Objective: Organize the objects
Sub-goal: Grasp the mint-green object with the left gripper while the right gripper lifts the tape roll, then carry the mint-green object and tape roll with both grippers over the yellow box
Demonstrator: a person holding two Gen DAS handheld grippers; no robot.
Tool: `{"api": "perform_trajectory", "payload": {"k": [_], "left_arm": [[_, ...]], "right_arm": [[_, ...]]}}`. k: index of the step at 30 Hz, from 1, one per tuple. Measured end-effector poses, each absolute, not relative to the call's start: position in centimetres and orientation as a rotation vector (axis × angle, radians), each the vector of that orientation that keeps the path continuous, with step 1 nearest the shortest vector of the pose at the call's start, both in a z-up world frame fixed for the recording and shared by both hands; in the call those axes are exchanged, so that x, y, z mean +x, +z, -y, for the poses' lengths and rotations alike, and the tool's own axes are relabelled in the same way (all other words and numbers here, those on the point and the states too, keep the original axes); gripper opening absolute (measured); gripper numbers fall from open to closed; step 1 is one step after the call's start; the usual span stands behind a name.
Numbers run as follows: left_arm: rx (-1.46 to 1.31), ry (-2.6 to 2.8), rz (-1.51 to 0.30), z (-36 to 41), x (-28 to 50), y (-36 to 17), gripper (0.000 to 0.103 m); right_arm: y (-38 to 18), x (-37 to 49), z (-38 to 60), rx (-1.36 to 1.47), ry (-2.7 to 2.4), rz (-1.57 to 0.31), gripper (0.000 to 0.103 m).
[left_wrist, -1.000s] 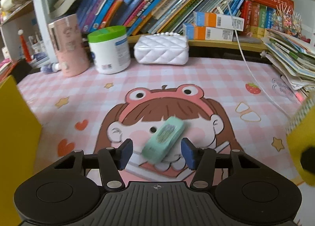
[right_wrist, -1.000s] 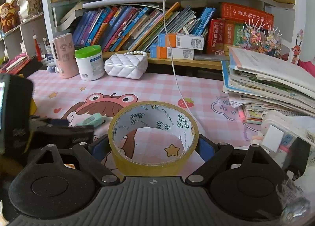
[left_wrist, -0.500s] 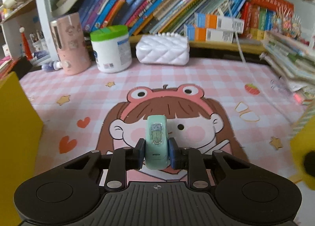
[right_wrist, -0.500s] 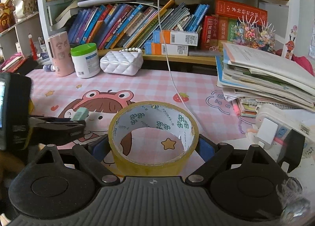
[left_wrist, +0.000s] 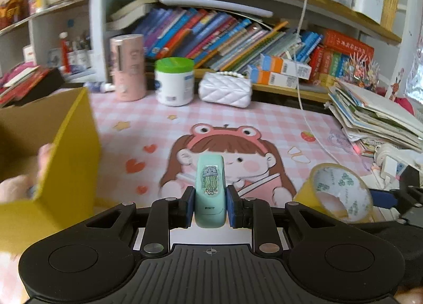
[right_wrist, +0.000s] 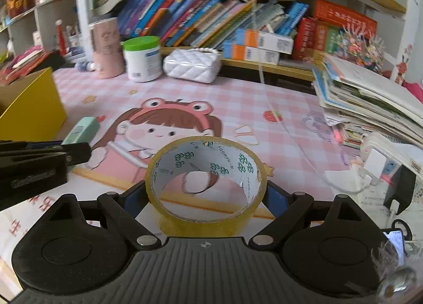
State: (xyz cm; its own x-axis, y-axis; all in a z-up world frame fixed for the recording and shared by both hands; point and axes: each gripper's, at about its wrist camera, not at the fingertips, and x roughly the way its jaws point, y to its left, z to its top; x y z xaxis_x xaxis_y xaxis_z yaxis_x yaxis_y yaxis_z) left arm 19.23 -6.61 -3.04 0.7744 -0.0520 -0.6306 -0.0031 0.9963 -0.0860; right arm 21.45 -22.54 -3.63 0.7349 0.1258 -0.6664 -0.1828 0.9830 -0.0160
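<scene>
Mint-green eraser-like block [left_wrist: 210, 193] clamped upright in the left claw [left_wrist: 210, 204] above the pink checked surface [left_wrist: 264, 121], yellow tape roll [right_wrist: 206, 179] gripped across its width by the right claw [right_wrist: 206, 195], yellow box [left_wrist: 71, 150] at left, bookshelf [right_wrist: 211, 13] behind

Surface: desk under a pink checked mat [left_wrist: 277, 121] printed with a frog-hat girl.
Far edge: pink cylinder [left_wrist: 128, 67], green-lidded white tub [left_wrist: 174, 81], white quilted bag [left_wrist: 224, 89], side by side.
Left: yellow box [left_wrist: 71, 145].
Right: stack of books and papers [right_wrist: 370, 97], white charger [right_wrist: 374, 161].
</scene>
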Motion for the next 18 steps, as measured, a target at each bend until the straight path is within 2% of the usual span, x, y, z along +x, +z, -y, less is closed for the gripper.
{"api": "perform_trajectory", "payload": {"k": [18], "left_arm": [[-0.161,0.112,-0.667,-2.7,7.7,-1.9,0.023]], "right_arm": [[-2.3,13.2,12.1,-0.172,0.312,-0.729,0.090]]}}
